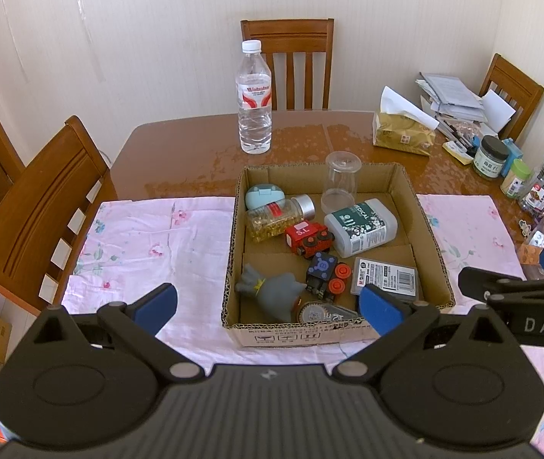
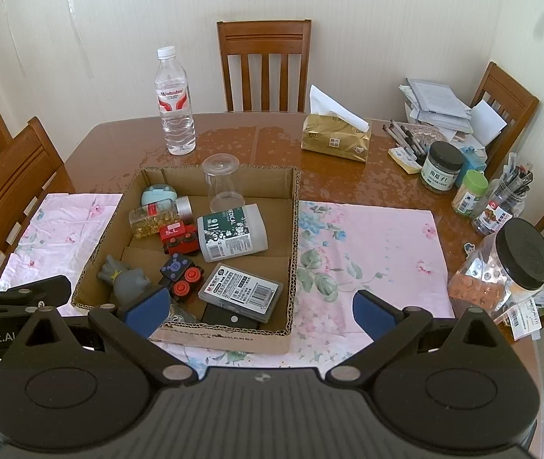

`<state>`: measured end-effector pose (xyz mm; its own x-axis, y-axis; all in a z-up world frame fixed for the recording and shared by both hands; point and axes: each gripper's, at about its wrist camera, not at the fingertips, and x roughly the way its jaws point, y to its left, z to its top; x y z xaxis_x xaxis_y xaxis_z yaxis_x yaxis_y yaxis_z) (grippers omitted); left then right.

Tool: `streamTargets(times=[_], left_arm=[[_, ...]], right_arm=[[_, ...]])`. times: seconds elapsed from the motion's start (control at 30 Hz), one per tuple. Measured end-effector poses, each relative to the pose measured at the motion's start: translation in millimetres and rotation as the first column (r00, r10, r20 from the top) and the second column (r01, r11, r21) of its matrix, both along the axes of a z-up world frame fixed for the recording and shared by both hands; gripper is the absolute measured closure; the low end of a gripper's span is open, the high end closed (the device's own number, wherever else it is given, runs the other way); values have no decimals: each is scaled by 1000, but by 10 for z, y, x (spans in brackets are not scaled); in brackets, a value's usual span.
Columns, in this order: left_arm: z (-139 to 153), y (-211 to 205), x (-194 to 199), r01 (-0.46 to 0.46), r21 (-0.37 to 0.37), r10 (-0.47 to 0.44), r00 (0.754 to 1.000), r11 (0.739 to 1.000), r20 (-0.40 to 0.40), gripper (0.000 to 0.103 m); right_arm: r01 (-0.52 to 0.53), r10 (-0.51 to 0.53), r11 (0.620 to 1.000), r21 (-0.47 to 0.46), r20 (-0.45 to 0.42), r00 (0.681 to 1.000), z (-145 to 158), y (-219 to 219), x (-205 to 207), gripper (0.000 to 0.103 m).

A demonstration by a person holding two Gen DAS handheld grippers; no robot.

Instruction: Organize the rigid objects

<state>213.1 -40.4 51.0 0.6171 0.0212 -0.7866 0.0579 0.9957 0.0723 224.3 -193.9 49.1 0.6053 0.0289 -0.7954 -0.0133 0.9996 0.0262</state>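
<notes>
A shallow cardboard box (image 1: 430, 229) (image 2: 294, 229) sits on a pink floral cloth (image 1: 149, 244) (image 2: 371, 241). It holds a clear cup (image 1: 341, 181), a pill bottle (image 1: 277, 216), a white medical bottle (image 1: 361, 227), a red toy train (image 1: 308, 239), a dark toy train (image 1: 325, 271), a grey figure (image 1: 272, 294), a grey card case (image 1: 386, 277) and a round teal case (image 1: 264, 195). My left gripper (image 1: 268, 308) is open and empty, above the box's near edge. My right gripper (image 2: 260, 311) is open and empty, over the box's near right corner.
A water bottle (image 1: 254, 99) (image 2: 174, 101) stands behind the box. A tissue pack (image 2: 335, 139), papers, pens and jars (image 2: 442, 166) crowd the table's right side. A black-lidded clear jar (image 2: 501, 271) lies at the right. Wooden chairs (image 1: 287, 61) surround the table.
</notes>
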Motion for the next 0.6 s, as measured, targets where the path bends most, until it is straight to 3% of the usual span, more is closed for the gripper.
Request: streamTargets(times=[0.6], left_arm=[[-4, -1, -20, -4, -4, 4, 1000, 1000, -3, 2]], right_arm=[[-1, 1, 1000, -2, 0, 1000, 3, -10, -14, 0]])
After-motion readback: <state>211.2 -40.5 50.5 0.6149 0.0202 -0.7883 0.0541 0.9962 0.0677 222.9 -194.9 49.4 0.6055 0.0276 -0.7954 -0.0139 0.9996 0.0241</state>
